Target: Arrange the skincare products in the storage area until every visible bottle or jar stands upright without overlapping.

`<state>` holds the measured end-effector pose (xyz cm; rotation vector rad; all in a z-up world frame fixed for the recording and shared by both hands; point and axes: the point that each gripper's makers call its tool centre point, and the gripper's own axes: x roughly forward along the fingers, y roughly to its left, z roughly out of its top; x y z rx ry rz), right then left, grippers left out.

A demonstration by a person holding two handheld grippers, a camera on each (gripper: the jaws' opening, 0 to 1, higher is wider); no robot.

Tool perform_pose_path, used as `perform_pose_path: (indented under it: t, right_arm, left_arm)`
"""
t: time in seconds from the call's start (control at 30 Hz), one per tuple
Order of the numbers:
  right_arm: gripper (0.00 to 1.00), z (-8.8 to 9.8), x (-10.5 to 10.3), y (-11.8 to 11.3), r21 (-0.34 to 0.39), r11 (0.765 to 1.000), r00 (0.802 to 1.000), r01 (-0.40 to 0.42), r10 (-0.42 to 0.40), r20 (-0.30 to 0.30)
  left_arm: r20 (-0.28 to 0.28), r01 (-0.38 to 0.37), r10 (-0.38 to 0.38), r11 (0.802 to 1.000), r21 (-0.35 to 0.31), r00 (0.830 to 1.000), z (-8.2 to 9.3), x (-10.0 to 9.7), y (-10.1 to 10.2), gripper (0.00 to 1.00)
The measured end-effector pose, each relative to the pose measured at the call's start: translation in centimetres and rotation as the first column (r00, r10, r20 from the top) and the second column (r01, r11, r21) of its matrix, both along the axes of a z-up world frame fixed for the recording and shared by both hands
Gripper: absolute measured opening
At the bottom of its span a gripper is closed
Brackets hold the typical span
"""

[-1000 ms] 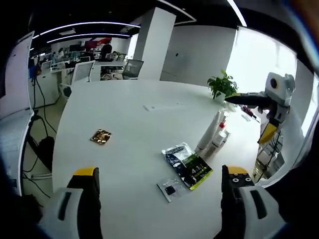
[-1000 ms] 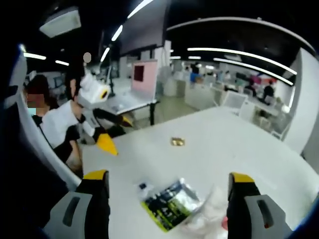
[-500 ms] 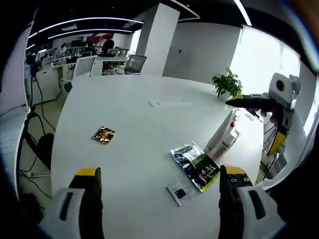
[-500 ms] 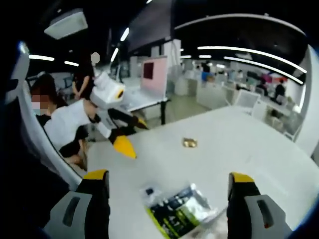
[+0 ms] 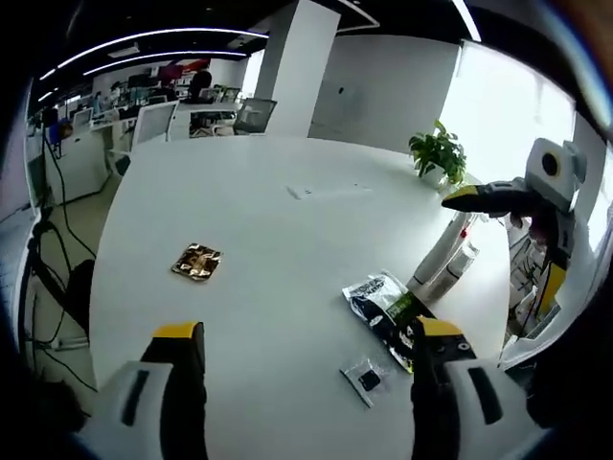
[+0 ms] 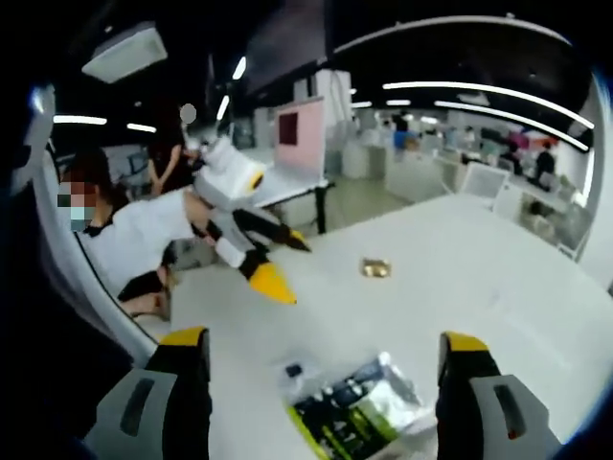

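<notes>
Two or three white skincare bottles (image 5: 446, 257) stand bunched together near the round white table's (image 5: 268, 230) right edge; one has a red cap. A black-and-green packet (image 5: 388, 307) lies just in front of them, with a small clear sachet (image 5: 366, 379) closer to me. My left gripper (image 5: 302, 383) hangs open over the near table edge, nothing between its jaws. My right gripper (image 5: 498, 244) reaches in from the right, open, beside the bottles. In the right gripper view, my right gripper (image 6: 326, 374) is open above the packet (image 6: 359, 407), and the left gripper (image 6: 285, 264) hovers beyond it.
A gold foil packet (image 5: 196, 262) lies on the left part of the table, a white slip (image 5: 326, 190) farther back, and a potted plant (image 5: 439, 153) behind the bottles. A seated person (image 6: 134, 240) in white is beside the table edge. Office desks fill the background.
Both cameras have shifted. The packet and bottles sit farther right and lower in the left gripper view. The bottles have slid off the bottom of the right gripper view. Both grippers stay open.
</notes>
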<state>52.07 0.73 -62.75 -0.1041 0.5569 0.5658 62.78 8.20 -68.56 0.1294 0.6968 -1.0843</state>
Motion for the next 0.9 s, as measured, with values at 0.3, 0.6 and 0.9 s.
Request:
perform_pose_path:
  t: [0.3, 0.6, 0.9]
  right_arm:
    - [1.00, -0.8, 0.2, 0.6, 0.011, 1.000, 1.000, -0.010, 0.011, -0.022]
    - [0.99, -1.9, 0.5, 1.1, 0.011, 1.000, 0.998, -0.021, 0.022, -0.050]
    - [0.99, -2.4, 0.7, 1.3, 0.011, 1.000, 0.998, -0.026, 0.027, -0.064]
  left_arm:
    - [0.076, -0.005, 0.003, 0.999, 0.036, 0.997, -1.4, 3.4, 0.0, 0.74]
    - [0.132, 0.027, -0.036, 0.997, 0.067, 0.991, -2.7, 5.3, -0.3, 0.63]
    - [0.226, 0.069, -0.093, 0.991, 0.115, 0.970, -3.2, 7.0, -0.8, 0.51]
